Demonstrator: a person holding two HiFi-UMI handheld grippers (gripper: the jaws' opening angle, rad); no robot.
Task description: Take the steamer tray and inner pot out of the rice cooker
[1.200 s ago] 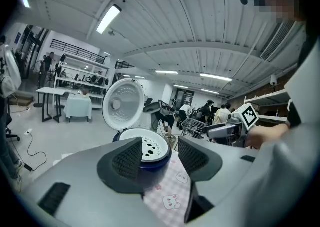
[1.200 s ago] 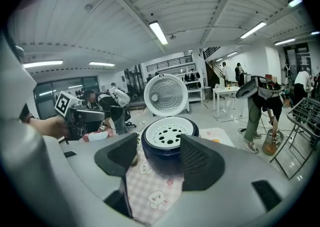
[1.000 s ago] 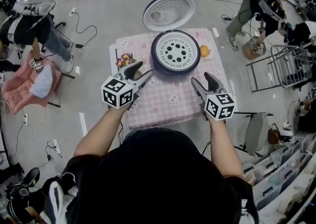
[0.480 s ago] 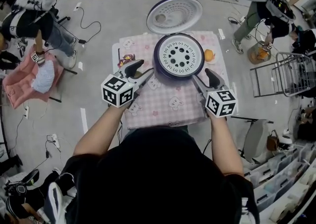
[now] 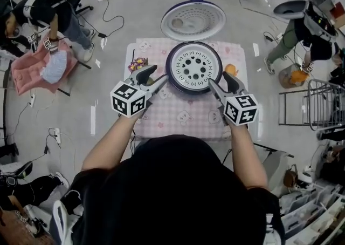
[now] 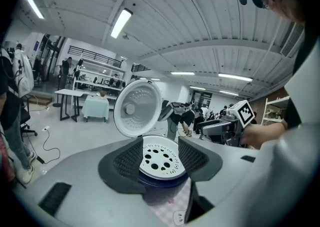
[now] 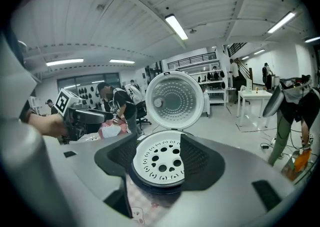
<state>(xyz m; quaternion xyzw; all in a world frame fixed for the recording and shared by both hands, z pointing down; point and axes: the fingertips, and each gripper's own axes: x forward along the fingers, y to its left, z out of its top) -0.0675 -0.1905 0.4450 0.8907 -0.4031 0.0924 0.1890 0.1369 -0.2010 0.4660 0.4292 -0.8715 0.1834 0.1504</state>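
Nearest in, both grippers have crept forward over the last second. The left gripper and right gripper now flank the rice cooker, and the right one's tips sit just beside its rim, where before there was a clear stretch of pink checked table between them. Both sets of jaws are spread wide with nothing in them. Each gripper view just frames the steamer tray through the gap, still a bit ahead. So nothing's been lifted yet; this looks like the lining-up part before the tray grab.

The tray is seated in the cooker's mouth, which means the inner pot underneath can't be seen from any angle.

Only the head view shows the table extras: a small bunch of flowers left of the cooker and an orange thing on its right, close to the right gripper. The gripper views show the lid standing upright behind, dimpled inside facing forward.
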